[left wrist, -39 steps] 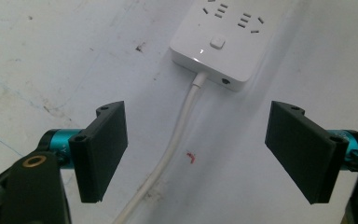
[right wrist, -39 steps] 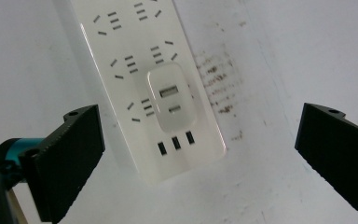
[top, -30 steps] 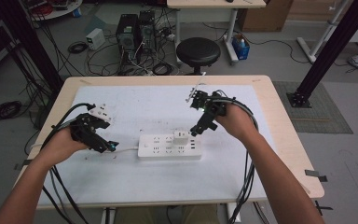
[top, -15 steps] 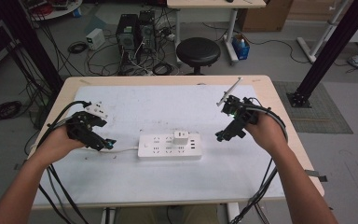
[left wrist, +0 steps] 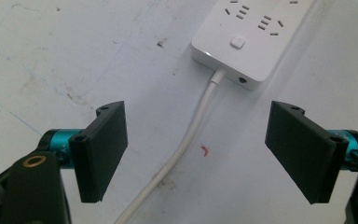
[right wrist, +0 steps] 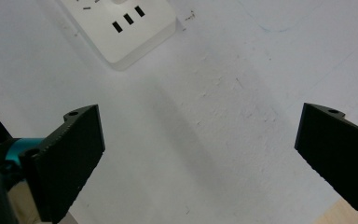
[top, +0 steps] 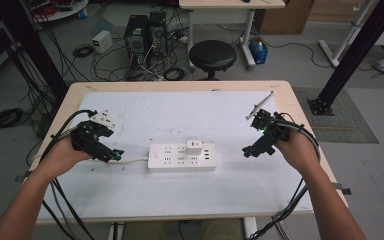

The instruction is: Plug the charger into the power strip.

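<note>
A white power strip (top: 182, 156) lies flat on the white sheet (top: 180, 120) that covers the counter (top: 290, 100), between the 2 grippers. A white adapter (top: 194, 148) is plugged into its top face, toward the end nearer the right gripper.

The left gripper (top: 114, 155) sits low over the sheet, just beside the strip's cord end and apart from it. Its jaws are spread wide and hold nothing. In the left gripper view the white cord (left wrist: 186, 140) leaves the strip's end face and runs back between the 2 jaws, lying on the sheet and touching neither. Ahead of the left gripper (left wrist: 196, 154) the strip (left wrist: 251, 32) shows a square push button (left wrist: 237, 42) near that end, with sockets beyond it. A small red mark (left wrist: 205, 150) is on the sheet just beside the cord.

The right gripper (top: 250, 150) is off the strip's other end, near it with a clear gap of bare sheet between. Its jaws are also released, wide apart, with nothing in them. In the right gripper view the strip's end (right wrist: 126, 23), with 3 narrow slots (right wrist: 128, 19), lies ahead of the right gripper (right wrist: 200, 149) and to the side of its left jaw.

No container is on the counter.
</note>
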### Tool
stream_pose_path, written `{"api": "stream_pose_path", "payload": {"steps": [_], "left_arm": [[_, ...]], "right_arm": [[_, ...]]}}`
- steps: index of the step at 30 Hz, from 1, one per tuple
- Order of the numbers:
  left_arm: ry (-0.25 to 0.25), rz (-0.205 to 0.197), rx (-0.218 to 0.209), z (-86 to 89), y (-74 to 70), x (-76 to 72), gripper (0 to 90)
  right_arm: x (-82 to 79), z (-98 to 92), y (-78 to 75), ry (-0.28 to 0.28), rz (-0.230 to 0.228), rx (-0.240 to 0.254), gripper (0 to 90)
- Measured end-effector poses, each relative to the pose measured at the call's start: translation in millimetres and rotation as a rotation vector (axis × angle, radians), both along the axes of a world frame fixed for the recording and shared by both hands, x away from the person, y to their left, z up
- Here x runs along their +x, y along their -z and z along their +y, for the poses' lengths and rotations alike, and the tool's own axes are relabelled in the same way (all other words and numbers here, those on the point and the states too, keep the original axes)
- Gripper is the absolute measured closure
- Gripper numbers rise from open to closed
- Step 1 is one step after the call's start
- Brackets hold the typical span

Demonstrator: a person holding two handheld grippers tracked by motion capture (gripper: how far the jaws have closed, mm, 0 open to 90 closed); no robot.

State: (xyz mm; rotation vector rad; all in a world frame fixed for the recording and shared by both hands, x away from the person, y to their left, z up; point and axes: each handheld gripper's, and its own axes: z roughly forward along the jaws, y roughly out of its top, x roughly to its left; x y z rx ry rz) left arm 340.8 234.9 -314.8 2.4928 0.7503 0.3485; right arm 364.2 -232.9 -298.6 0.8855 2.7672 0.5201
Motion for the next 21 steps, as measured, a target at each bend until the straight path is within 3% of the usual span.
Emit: {"api": "stream_pose_path", "payload": {"steps": [14, 21], "left_arm": [[-0.025, -0.01, 0.003, 3.3, 3.4, 0.7, 21.0], [-0.06, -0.018, -0.006, 8.8, 13.2, -0.1, 21.0]], "right_arm": [[-7.3, -12.2, 14.5, 0.02, 0.016, 0.021, 0.8], [-13.2, -18.2, 22.1, 0.025, 0.021, 0.024, 0.7]]}}
